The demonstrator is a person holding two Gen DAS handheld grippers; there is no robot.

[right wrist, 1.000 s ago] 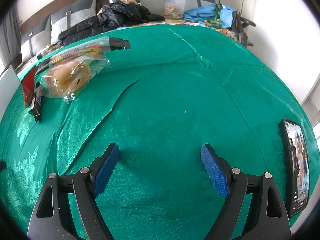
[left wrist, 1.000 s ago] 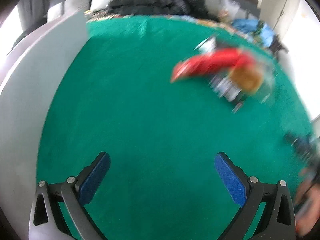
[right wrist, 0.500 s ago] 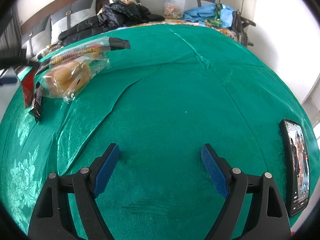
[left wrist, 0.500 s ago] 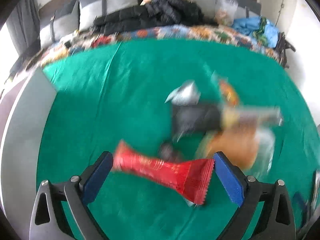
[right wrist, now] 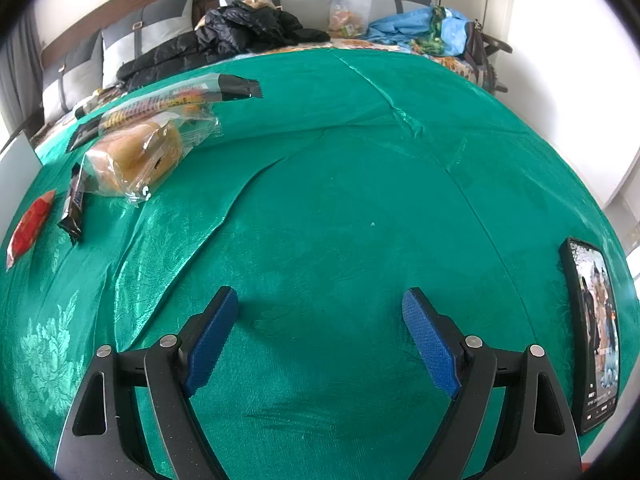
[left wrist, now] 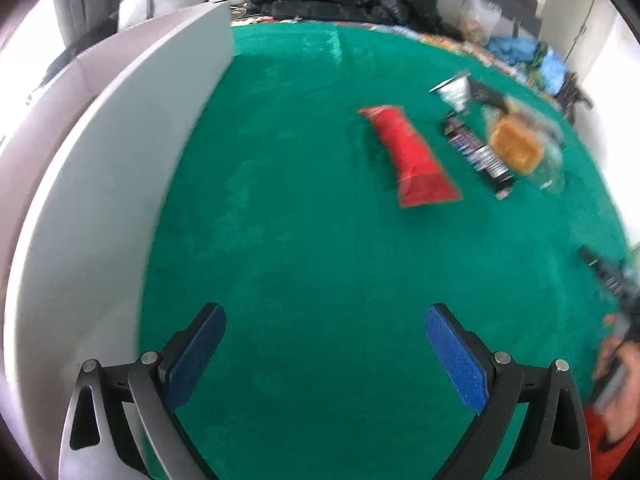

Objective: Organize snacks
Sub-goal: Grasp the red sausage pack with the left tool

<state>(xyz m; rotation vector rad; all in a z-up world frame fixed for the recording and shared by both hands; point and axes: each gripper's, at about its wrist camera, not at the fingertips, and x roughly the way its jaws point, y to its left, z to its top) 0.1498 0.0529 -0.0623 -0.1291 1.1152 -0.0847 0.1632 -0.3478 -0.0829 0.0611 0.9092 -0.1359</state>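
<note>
A red snack packet [left wrist: 412, 158] lies on the green cloth, far ahead of my open, empty left gripper [left wrist: 324, 332]. Right of it lie a dark bar wrapper [left wrist: 478, 152], a bagged bread roll [left wrist: 516, 148] and a silver-and-black packet [left wrist: 460, 90]. In the right wrist view the same roll [right wrist: 136, 156], a long clear packet [right wrist: 172, 98], the dark bar [right wrist: 74, 204] and the red packet [right wrist: 28, 226] lie at far left. My right gripper [right wrist: 320, 316] is open and empty over bare cloth.
A white box wall [left wrist: 100, 160] stands along the left of the cloth. A phone [right wrist: 594, 330] lies at the right edge. Dark jackets [right wrist: 240, 28], a plastic bag [right wrist: 348, 12] and blue clothing [right wrist: 412, 28] lie behind the cloth by the sofa cushions.
The left gripper has swung away from the snacks: the red packet, half a second ago just between its fingers, now lies far ahead. The right gripper has not moved.
</note>
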